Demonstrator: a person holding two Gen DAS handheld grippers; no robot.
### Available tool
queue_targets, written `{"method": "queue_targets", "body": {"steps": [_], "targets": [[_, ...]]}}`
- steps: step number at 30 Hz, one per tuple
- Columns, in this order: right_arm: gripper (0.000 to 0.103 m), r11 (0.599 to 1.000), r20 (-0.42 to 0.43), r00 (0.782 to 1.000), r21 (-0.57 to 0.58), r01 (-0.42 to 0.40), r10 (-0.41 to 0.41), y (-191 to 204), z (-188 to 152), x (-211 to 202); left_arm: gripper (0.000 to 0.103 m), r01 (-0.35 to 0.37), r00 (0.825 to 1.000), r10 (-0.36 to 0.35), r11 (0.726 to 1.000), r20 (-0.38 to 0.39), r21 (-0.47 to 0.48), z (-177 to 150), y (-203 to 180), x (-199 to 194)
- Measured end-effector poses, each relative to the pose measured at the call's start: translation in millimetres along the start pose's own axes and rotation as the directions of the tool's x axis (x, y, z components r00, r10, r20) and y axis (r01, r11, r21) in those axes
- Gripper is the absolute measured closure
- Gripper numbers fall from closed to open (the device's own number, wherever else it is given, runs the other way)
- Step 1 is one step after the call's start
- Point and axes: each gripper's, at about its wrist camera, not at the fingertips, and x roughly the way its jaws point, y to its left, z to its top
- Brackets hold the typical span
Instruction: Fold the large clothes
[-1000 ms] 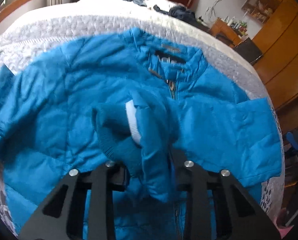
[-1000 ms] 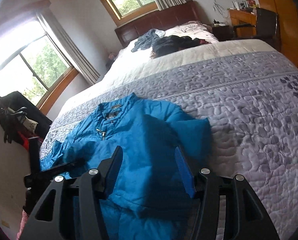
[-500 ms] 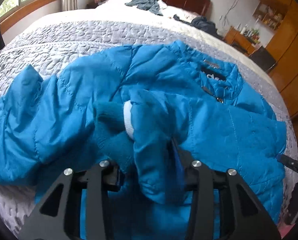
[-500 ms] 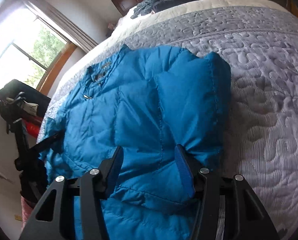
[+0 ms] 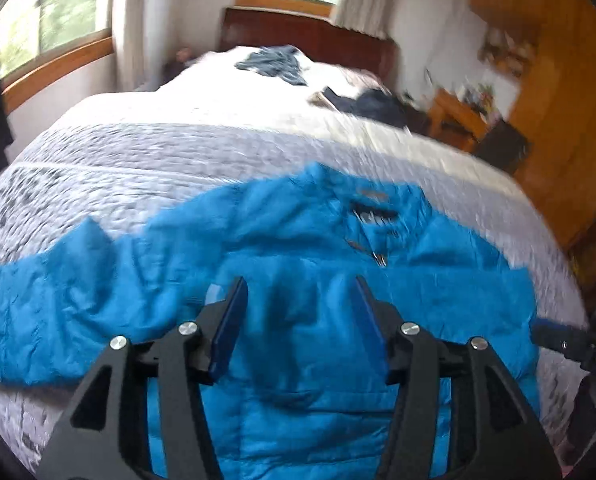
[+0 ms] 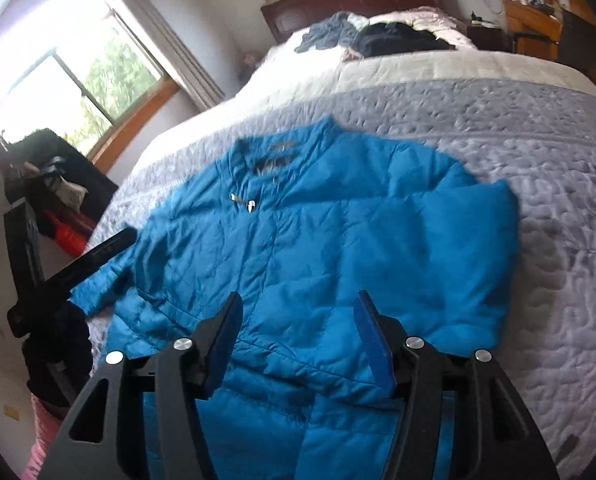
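Since the earlier frame the left gripper [image 5: 300,320] has released the cuff it clenched; its fingers [image 5: 226,328] now stand apart and empty above the blue jacket [image 5: 298,248]. The right gripper [image 6: 298,336] is likewise spread, grasping nothing, over the jacket's lower front. The jacket lies face up on the grey quilted bed [image 6: 518,128], collar toward the headboard, one sleeve [image 5: 38,300] stretched out sideways. Its hem is cut off behind the fingers. The left view is motion-blurred; the collar label is unreadable. Dark clothes [image 6: 394,36] lie far off near the pillows.
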Motion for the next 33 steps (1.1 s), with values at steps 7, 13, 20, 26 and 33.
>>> {"method": "queue_targets", "body": {"steps": [7,13,20,26,33], "targets": [[0.045,0.999,-0.086,0.996,0.034,0.035,-0.032,-25.3,-10.4,48.8,0.05,-0.06,0.996,0.064,0.996,-0.066,0.059,-20.9,5.0,49.4],[0.043,0.997,-0.056,0.996,-0.005,0.071,-0.071,-14.3,-16.7,44.2,0.05,-0.007,0.997,0.007,1.0,-0.071,0.003,-18.0,18.1,29.9],[0.026,0.995,0.006,1.0,-0.096,0.011,-0.011,30.9,-17.9,4.3,0.034,-0.018,0.999,0.023,0.995,0.049,-0.102,-42.6,101.3,-60.6],[0.024,0.984,-0.075,0.996,-0.17,-0.056,0.043,75.7,-26.5,17.5,0.029,-0.195,0.978,0.209,0.921,0.004,-0.336,-95.6,230.5,-110.1],[0.024,0.974,-0.132,0.991,-0.217,-0.059,0.03,107.4,-28.2,49.6,0.031,-0.14,0.987,0.162,0.764,-0.023,-0.63,-147.7,344.4,-120.4]]}}
